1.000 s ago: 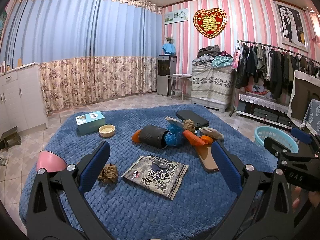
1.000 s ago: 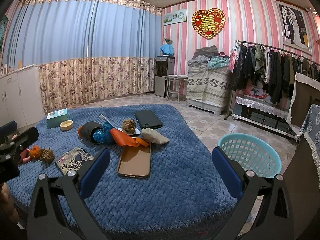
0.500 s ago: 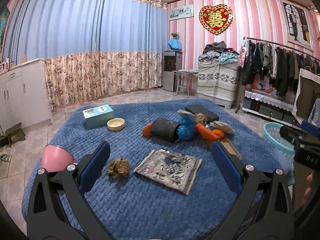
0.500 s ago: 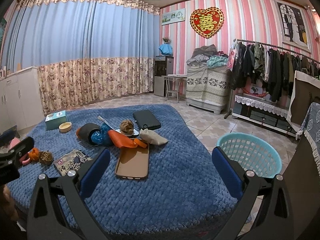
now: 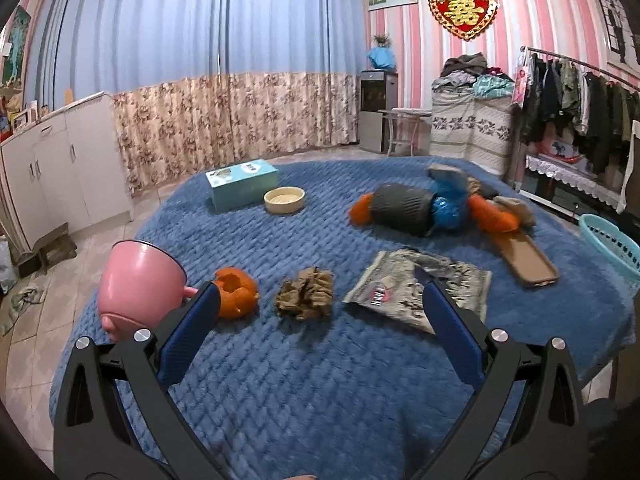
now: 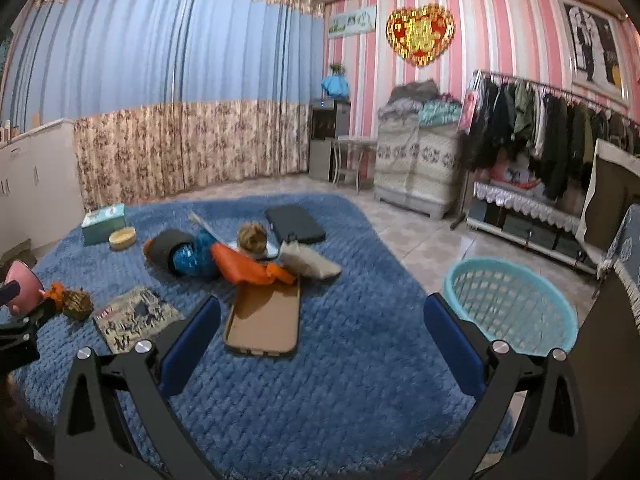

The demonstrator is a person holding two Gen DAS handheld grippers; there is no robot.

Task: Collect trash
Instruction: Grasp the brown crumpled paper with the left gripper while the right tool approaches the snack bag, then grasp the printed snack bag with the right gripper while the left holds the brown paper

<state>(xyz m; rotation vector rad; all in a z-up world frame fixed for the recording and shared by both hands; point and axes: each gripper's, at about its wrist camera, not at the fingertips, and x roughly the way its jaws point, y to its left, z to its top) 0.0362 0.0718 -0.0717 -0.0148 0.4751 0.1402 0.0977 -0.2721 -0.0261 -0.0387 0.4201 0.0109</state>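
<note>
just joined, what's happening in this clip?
A person holds two handheld claws over a blue quilted blanket strewn with clutter. Neither claw holds anything: the left claw is open, aimed toward a crumpled brown paper wad, between an orange peel and a flat printed snack wrapper. The right claw is open above a tan phone case, with a light-blue plastic mesh basket on the floor beside the blanket.

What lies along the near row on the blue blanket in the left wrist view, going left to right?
Pink cup → orange peel → crumpled brown wad → flattened snack wrapper → brown phone case → the turquoise basket, beyond the blanket's right edge.
</note>
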